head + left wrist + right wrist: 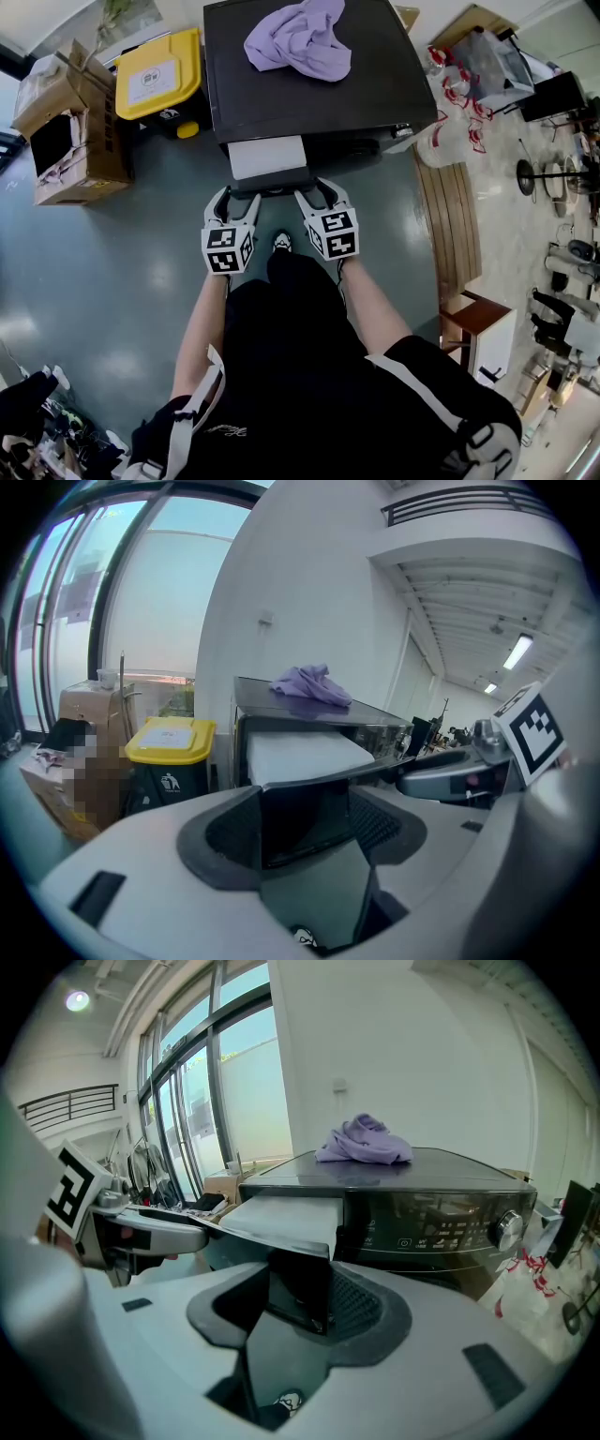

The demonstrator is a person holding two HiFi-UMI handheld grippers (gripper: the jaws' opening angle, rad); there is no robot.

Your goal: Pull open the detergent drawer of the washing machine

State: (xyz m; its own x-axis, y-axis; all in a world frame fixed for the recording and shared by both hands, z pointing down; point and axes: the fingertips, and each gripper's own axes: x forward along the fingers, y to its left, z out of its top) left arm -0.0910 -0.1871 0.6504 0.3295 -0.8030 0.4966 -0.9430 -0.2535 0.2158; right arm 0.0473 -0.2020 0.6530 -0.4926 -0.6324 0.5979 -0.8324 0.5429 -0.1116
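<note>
The dark washing machine [309, 103] stands ahead of me with a purple cloth [300, 37] on its top. Its detergent drawer [267, 156] sticks out of the front, white on top, with a dark front panel [274, 180]. My left gripper [234, 199] holds the panel's left end and my right gripper [314, 195] its right end. In the left gripper view the dark panel [305, 822] fills the gap between the jaws, with the white drawer [305, 752] behind it. The right gripper view shows that panel [298, 1293] clamped between the jaws, beside the control strip and its knob [509, 1227].
A yellow-lidded bin [159, 75] and an open cardboard box [66, 122] stand left of the machine. A wooden bench [450, 225] and assorted clutter [562, 187] lie to the right. My legs and a shoe [281, 244] are just below the grippers.
</note>
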